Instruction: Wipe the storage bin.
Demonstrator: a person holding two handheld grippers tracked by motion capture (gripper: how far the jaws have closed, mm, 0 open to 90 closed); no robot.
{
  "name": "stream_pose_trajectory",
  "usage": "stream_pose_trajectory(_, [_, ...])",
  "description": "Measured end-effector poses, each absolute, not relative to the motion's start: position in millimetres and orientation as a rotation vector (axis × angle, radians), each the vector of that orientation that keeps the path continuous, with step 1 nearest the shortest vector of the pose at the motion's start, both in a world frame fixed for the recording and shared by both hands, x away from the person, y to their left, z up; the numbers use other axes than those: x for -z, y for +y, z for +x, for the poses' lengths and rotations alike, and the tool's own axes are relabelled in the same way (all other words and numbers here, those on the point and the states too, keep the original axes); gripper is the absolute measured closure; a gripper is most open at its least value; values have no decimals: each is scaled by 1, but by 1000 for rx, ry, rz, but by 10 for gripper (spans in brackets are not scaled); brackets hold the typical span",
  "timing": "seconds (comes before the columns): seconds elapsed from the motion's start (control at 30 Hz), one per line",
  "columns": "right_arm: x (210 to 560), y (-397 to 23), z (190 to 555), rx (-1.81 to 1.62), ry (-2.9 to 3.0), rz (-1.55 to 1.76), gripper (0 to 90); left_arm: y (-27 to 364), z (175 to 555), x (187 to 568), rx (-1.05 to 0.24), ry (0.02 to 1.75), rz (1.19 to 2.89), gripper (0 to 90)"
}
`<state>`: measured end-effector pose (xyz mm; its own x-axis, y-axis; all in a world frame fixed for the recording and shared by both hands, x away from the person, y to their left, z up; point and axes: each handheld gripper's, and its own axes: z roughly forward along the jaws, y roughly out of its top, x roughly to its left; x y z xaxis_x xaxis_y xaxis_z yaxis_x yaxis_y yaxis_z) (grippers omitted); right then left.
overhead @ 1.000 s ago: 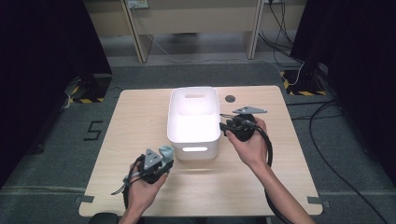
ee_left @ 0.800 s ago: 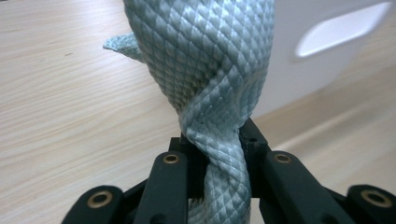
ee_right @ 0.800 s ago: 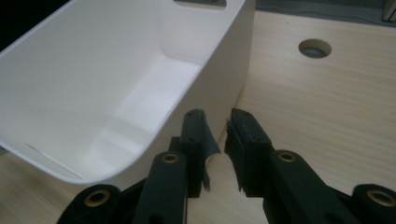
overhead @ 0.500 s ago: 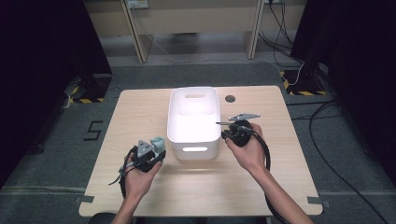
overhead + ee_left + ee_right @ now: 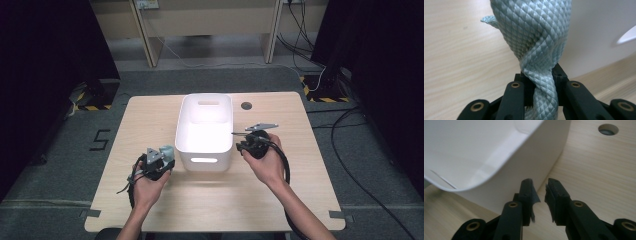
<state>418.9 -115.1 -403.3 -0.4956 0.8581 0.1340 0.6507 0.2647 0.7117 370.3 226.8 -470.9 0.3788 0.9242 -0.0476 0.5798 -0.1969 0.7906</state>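
From the high view, the left gripper sits left of the bin, the right gripper at its right. Left gripper view: jaws clench the cloth beside the bin. Right gripper view: jaws, just opening, hold nothing beside the bin wall

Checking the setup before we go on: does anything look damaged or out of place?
The right gripper has torn, ragged pad lining curling off its fingertips. Otherwise nothing stands out: the left gripper is clamped on the twisted pale green cloth, beside the upright white bin.
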Motion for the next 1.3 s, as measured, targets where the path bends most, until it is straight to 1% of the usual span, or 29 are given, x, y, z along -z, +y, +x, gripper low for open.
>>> stream_pose_trajectory(0.13, [415,-132,421,-1015,2240,1433,695,241,373,479,-575,1358,1896,759])
stream_pose_trajectory(0.33, [425,-148,421,-975,2222,1481,678,262,377,487,-595,1475,1931,758])
stream_pose_trajectory(0.43, [426,-151,423,-976,2216,1493,677,270,380,493,-573,1532,1933,756])
stream_pose_trajectory(0.67, [429,-147,424,-974,2229,1489,669,274,387,501,-554,1573,1928,730])
stream_pose_trajectory(0.9, [429,-147,424,-976,2227,1496,663,274,392,505,-575,1590,1915,610])
stream_pose_trajectory(1.3, [429,-147,425,-981,2226,1495,656,278,394,506,-633,1579,1882,440])
